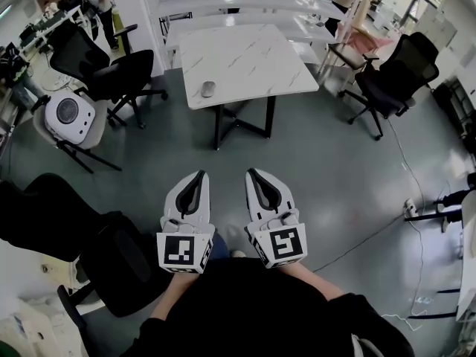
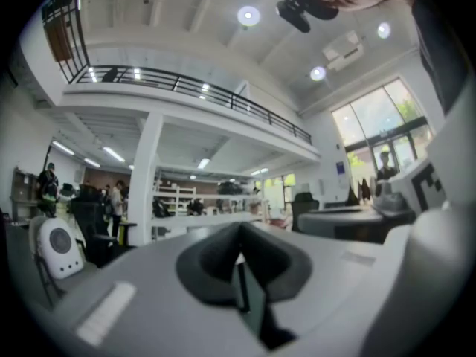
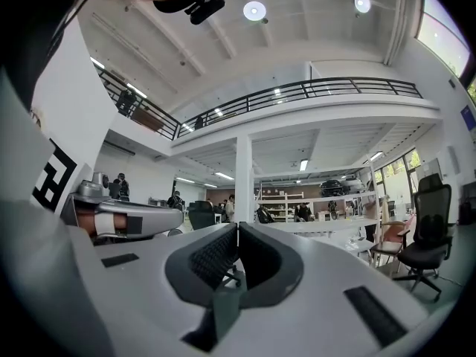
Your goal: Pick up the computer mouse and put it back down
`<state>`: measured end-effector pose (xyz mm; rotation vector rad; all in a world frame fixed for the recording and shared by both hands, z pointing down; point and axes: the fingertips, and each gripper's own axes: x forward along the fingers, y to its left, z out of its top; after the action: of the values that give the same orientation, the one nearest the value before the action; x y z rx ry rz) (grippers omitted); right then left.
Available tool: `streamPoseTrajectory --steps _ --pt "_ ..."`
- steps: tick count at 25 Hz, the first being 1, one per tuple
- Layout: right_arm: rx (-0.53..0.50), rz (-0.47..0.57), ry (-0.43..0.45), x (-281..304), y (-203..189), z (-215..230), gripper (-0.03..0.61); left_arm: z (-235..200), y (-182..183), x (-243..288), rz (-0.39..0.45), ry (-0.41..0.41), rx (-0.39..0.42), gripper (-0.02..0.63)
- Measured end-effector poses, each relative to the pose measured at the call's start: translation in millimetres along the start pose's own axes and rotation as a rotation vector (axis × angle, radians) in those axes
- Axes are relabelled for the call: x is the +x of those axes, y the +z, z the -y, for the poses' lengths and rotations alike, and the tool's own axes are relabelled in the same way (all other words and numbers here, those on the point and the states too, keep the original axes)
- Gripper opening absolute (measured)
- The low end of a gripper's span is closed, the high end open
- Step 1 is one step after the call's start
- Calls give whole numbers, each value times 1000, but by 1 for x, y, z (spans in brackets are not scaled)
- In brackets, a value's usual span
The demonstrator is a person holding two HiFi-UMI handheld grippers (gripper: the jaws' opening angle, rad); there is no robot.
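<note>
A grey computer mouse [image 1: 208, 88] lies near the front left edge of a white marble-top table [image 1: 260, 62], far ahead of me in the head view. My left gripper [image 1: 199, 175] and right gripper [image 1: 251, 172] are held side by side over the grey floor, well short of the table, both pointing level toward it. The left gripper [image 2: 239, 233] has its jaws pressed together with nothing between them. The right gripper [image 3: 237, 229] is likewise shut and empty. The mouse does not show in either gripper view.
Black office chairs stand at the left [image 1: 111, 76], at the right [image 1: 398, 73] and close by at lower left [image 1: 82, 236]. A white round device [image 1: 68, 113] rests on a chair at left. Cables [image 1: 416, 229] trail over the floor at right. More desks stand behind the table.
</note>
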<state>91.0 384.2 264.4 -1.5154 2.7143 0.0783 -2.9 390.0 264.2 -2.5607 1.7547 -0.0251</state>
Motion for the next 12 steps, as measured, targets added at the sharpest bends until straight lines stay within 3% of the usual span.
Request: streamPoseTrajectory --steps 7,12 --pt "2 0 0 20 -6 16 21 -11 -9 26 -31 11 11 12" --pt "8 -10 -18 41 -17 33 20 -24 -24 57 -71 -13 1 79"
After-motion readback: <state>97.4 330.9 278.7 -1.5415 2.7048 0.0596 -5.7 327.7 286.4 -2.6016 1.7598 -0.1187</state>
